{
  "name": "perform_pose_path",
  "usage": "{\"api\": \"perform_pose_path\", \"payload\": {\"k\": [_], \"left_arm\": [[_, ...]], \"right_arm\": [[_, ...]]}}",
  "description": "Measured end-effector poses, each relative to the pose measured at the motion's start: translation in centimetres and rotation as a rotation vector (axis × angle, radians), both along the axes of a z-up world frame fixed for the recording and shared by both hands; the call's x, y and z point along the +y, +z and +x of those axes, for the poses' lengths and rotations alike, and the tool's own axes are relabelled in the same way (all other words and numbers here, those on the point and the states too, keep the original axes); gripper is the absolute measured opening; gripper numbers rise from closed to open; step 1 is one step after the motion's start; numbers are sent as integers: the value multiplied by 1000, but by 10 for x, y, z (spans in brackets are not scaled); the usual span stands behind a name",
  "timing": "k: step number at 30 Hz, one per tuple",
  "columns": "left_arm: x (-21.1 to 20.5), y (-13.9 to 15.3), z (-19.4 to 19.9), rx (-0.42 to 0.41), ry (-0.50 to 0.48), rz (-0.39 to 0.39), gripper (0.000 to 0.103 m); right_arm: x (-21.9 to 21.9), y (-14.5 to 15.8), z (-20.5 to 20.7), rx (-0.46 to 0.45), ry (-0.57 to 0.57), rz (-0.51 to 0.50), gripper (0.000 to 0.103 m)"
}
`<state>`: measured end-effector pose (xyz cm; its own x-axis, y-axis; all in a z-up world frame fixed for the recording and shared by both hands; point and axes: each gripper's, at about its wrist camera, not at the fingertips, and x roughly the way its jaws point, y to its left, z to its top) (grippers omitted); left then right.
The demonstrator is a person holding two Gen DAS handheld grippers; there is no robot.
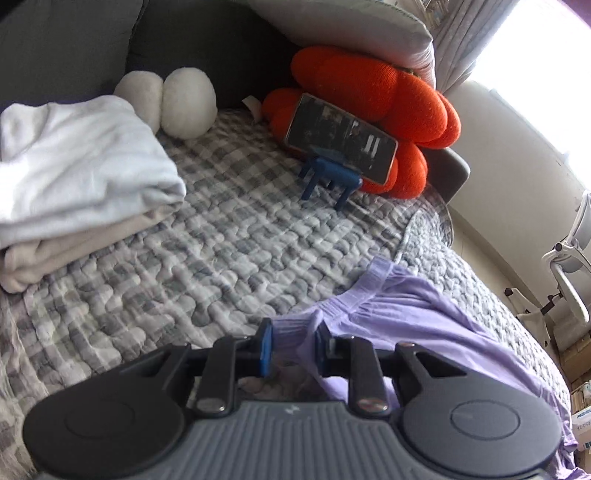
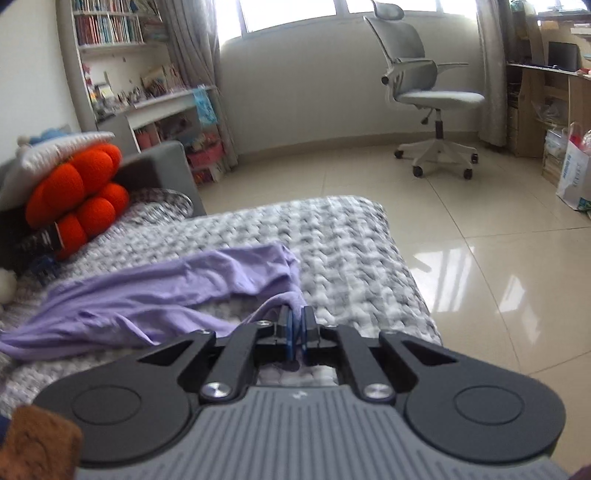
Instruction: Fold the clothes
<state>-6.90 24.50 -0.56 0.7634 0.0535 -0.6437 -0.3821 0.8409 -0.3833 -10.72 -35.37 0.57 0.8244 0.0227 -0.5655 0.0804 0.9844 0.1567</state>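
Nearest to the left wrist camera: the left claw (image 1: 294,345) with black linkage and blue pads, jaws partly apart, the gathered waistband of a thin lilac fabric garment (image 1: 399,317) bunched between the pads and pinched there. Nearest to the right wrist camera: the right claw (image 2: 296,334), jaws nearly together, clamped on an edge of the same lilac garment (image 2: 147,295). Between the two claws, garment stretched out in loose wrinkles over the grey-and-white checked quilted bed cover (image 1: 221,236), near the edge of the bed on the floor side.

Further back on the bed, in the left view: a folded stack of white and beige clothes (image 1: 74,177) on the left, lying on the cover, well apart from the lilac garment. Behind the stack, a white plush cushion with two round lobes (image 1: 170,99). More to the right, a bright orange knitted lobed cushion (image 1: 376,96) against the dark grey headboard, under a light grey pillow (image 1: 354,29). Leaning against the orange cushion, a smartphone with dark screen (image 1: 340,138) on a small blue plastic stand (image 1: 328,177).

Beyond the bed, in the right view: glossy beige floor tiles (image 2: 480,258), a grey-and-white swivel office chair (image 2: 424,96) near the window, a white bookshelf full of books (image 2: 122,44) on the left, a wooden desk (image 2: 546,85) on the right.
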Motion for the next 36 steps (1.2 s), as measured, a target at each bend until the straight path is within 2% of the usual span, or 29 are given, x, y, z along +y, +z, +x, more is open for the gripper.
{"api": "perform_pose_path", "payload": {"k": [3, 5, 8, 12, 14, 17, 19, 21, 24, 29, 34, 36], "left_arm": [[4, -7, 1, 6, 8, -11, 22], [6, -4, 2, -3, 8, -12, 23], [11, 17, 4, -46, 2, -20, 22], [16, 47, -3, -109, -8, -43, 22], [17, 56, -8, -122, -10, -33, 22], [18, 42, -12, -70, -5, -1, 23], [18, 20, -8, -1, -3, 13, 23], [18, -3, -8, 43, -6, -20, 23], [19, -20, -13, 67, -10, -23, 23], [21, -15, -19, 43, -54, 3, 23], [19, -5, -20, 15, -55, 1, 23], [17, -2, -22, 7, -61, -1, 23]], "right_arm": [[-6, -7, -1, 3, -37, -14, 4], [-14, 2, -7, -39, -52, -7, 4], [-31, 30, -17, -132, -62, 19, 4], [-53, 78, -34, -266, -47, 138, 4], [-65, 94, -46, -292, -43, 198, 4], [-85, 84, -48, -206, -64, 273, 4], [-83, 49, -32, -36, -88, 229, 5], [-78, 10, -20, 114, -103, 184, 5], [-74, -28, -20, 200, -110, 181, 5], [-76, -19, -27, 160, -95, 165, 6], [-83, 22, -39, 1, -95, 197, 7], [-80, 37, -44, -33, -69, 215, 7]]}}
